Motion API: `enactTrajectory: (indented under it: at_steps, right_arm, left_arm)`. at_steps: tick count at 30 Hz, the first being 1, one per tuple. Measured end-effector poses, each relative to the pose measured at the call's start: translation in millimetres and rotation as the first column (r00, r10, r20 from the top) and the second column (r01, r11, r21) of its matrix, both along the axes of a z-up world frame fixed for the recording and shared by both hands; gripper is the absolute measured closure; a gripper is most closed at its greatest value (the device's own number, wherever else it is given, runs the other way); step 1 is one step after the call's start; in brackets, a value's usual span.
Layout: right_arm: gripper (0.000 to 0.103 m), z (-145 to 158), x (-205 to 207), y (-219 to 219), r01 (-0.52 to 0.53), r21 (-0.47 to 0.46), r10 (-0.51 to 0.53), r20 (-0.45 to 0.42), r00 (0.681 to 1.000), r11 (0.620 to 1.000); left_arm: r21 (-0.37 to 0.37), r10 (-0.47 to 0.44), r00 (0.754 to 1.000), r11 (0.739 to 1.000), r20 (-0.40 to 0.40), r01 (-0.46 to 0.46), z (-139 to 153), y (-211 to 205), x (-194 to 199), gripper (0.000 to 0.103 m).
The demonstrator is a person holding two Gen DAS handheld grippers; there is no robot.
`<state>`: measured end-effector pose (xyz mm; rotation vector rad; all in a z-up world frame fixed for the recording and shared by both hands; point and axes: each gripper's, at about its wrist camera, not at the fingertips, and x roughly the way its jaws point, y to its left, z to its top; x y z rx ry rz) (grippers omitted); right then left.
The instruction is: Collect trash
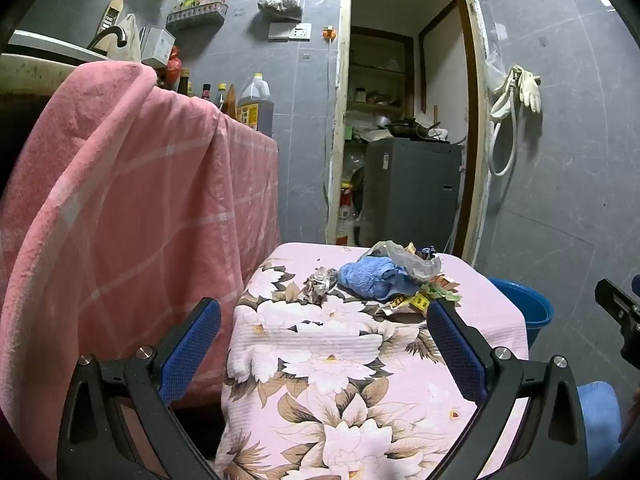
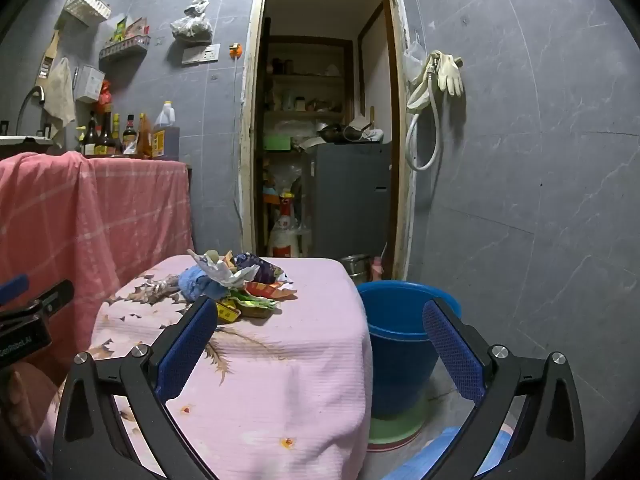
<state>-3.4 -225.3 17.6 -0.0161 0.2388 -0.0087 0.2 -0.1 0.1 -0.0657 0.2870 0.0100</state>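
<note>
1. Pink floral cloth covers the small bench [image 1: 320, 360], and both pairs of tongs hang short of it, nothing gripped.
2. Left tongs [image 1: 324, 320]: blue-padded fingers [image 1: 188, 348] spread wide, empty, held above the near half of the bench and aimed at the far end.
3. Right tongs [image 2: 320, 322]: also spread wide and empty, the left pad over the bench's near edge, the right pad in front of the round blue plastic bucket [image 2: 400, 344].
4. The trash sits in a heap at the far end of the bench: a crumpled clear plastic bag [image 1: 404, 262] lies on top of a bunched blue terry towel [image 1: 372, 278].
5. Yellow, green and orange snack wrappers [image 2: 256, 300] spill out of the heap toward the near side, flat on the cloth.
6. A crumpled wad of printed paper [image 1: 318, 282] lies just beside the towel, on the side nearer the pink checked sheet [image 1: 140, 200].
7. That sheet drapes over a taller counter next to the bench, with dark sauce bottles [image 2: 106, 136] and a large oil jug [image 1: 256, 106] on top by the grey tiled wall.
8. The bucket stands on the floor close against the bench's right side, on a green base.
9. Behind it all, an open doorway [image 2: 324, 120] shows cluttered shelves; pale rubber gloves [image 2: 450, 72] hang on the wall to its right.
</note>
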Motion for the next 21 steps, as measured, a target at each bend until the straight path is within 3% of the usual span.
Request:
enactTrajectory:
  at_steps: [21]
  right_arm:
    - [0.0,0.2,-1.9,-0.2,-0.002,0.014,0.002,-0.005,1.0,1.0]
  left_arm:
    - [-0.003,-0.006,1.0,1.0,0.002,0.006,-1.6,-1.3,1.5,0.002]
